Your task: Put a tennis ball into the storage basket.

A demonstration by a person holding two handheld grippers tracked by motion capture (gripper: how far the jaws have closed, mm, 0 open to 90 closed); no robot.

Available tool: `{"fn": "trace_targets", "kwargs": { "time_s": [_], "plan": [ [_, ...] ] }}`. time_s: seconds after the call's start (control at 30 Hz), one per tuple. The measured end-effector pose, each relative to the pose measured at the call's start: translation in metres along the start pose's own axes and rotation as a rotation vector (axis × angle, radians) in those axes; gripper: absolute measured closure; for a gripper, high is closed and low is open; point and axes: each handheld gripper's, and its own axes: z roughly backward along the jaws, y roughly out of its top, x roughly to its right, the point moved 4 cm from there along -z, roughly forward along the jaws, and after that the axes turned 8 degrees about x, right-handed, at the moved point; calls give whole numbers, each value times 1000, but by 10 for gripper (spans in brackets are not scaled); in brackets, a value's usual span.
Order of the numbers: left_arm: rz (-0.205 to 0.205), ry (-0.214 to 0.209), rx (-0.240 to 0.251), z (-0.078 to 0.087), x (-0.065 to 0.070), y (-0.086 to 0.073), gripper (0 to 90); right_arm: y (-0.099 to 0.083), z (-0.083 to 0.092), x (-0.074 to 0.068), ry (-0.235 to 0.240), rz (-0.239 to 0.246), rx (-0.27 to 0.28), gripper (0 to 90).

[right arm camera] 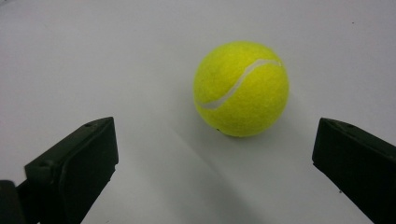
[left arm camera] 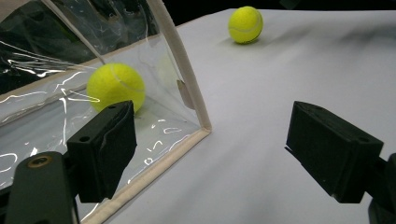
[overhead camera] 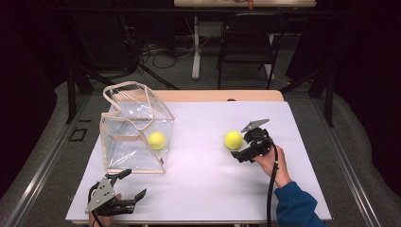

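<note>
A clear plastic bag (overhead camera: 135, 127) with beige trim and handles stands open on the left of the white table (overhead camera: 213, 189). One yellow tennis ball (overhead camera: 156, 140) lies inside it at its near right corner. A second tennis ball (overhead camera: 233, 140) rests on the table right of centre. My right gripper (overhead camera: 242, 145) is open just to the right of that ball. In the right gripper view the ball (right arm camera: 241, 88) lies a little ahead of the open jaws of my right gripper (right arm camera: 215, 131), untouched. My left gripper (overhead camera: 133, 183) is open near the front edge, below the bag. In the left gripper view my left gripper (left arm camera: 212, 126) faces the bag's corner (left arm camera: 187, 88), with the bagged ball (left arm camera: 116, 86) and the far ball (left arm camera: 245, 24) beyond.
A folding chair (overhead camera: 248, 42) and a table leg (overhead camera: 196, 47) stand on the floor beyond the far edge. Metal rails (overhead camera: 42, 161) run along both sides of the table. A blue sleeve (overhead camera: 295, 205) comes in at the bottom right.
</note>
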Motion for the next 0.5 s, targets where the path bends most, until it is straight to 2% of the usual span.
{"fn": "trace_targets", "kwargs": {
  "time_s": [0.5],
  "plan": [
    [-1,-2,-2,0,2,0,159,10,-16,7,9,-13,5,0]
  ]
}}
